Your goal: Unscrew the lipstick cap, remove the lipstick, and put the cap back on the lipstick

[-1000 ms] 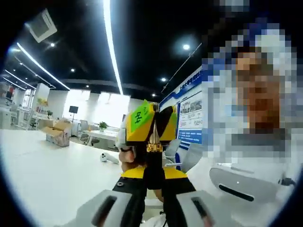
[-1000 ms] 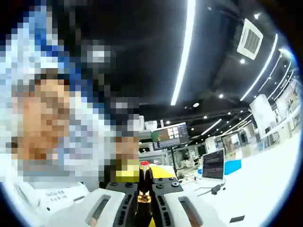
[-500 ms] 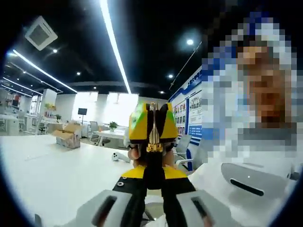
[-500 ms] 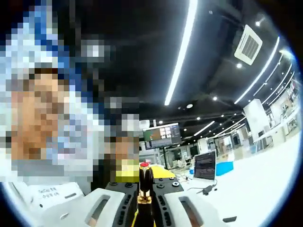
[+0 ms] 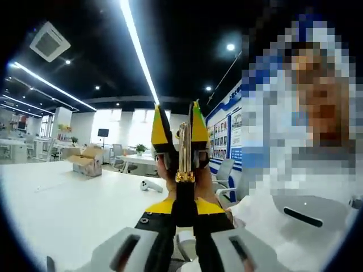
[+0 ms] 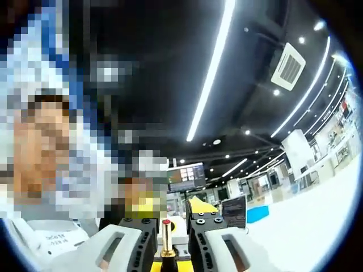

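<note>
A: Two grippers over the long white table [image 5: 51,209]. State?

B: Left gripper [image 5: 183,218] clamped tight on the black base of the gold-and-black lipstick tube [image 5: 184,153], held upright. Right gripper [image 5: 176,110] facing it with yellow-and-black jaws spread wide, one each side of the gold part, not touching.

A: Same from right gripper view?

B: Yes. Jaws well apart at the bottom. Gold-and-black lipstick tube [image 6: 165,241] standing between them with the red tip up, apart from both.
</note>
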Tool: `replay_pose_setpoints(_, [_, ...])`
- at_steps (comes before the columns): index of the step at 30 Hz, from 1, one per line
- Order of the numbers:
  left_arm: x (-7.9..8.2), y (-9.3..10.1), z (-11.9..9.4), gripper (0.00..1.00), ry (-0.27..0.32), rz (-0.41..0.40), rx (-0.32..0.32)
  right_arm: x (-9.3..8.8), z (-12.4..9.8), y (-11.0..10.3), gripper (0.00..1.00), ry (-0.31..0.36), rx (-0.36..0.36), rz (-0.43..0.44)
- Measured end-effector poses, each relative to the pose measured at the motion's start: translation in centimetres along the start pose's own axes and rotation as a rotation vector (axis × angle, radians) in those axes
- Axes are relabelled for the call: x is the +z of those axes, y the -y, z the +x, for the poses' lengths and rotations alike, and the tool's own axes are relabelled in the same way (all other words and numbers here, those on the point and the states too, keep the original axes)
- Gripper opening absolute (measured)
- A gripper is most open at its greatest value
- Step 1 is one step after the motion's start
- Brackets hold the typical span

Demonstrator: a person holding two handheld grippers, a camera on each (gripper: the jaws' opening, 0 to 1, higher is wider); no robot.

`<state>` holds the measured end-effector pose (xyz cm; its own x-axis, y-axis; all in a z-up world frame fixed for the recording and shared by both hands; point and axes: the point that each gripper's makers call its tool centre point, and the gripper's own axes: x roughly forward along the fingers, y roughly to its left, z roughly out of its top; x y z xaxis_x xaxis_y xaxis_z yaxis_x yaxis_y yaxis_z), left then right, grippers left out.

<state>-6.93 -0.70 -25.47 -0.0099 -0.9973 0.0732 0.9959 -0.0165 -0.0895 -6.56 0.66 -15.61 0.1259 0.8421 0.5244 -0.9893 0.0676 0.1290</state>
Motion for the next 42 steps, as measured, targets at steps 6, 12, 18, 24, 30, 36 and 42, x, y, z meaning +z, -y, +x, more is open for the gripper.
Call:
replay_pose_setpoints(6, [0.0, -0.8, -0.4, 0.13, 0.001, -0.005, 0.021, 1.1, -0.8, 0.7, 0.17, 0.013, -0.023, -0.019])
replay_pose_setpoints(12, [0.3, -1.2, -0.9, 0.13, 0.013, -0.001, 0.038, 2.2, -1.8, 1.9, 0.17, 0.029, -0.061, -0.043])
replay_pose_setpoints(18, [0.7, -2.1, -1.8, 0.13, 0.020, 0.007, 0.073, 2.3, -2.3, 2.8, 0.16, 0.024, -0.090, -0.053])
replay_pose_setpoints(24, [0.8, -3.2, -2.6, 0.13, 0.032, 0.003, 0.102, 2.1, -2.6, 3.7, 0.16, 0.005, -0.115, -0.068])
replay_pose_setpoints(30, [1.0, -4.0, -3.5, 0.13, 0.040, 0.002, 0.126, 1.9, -2.8, 4.2, 0.16, -0.011, -0.125, -0.073])
replay_pose_setpoints(36, [0.9, -5.2, -4.8, 0.13, 0.027, 0.056, 0.162, 1.1, -2.8, 4.8, 0.16, -0.056, -0.145, -0.108])
replay_pose_setpoints(42, [0.4, -7.0, -6.1, 0.13, -0.007, 0.072, 0.242, 0.1, -2.6, 5.4, 0.16, -0.091, -0.152, -0.098])
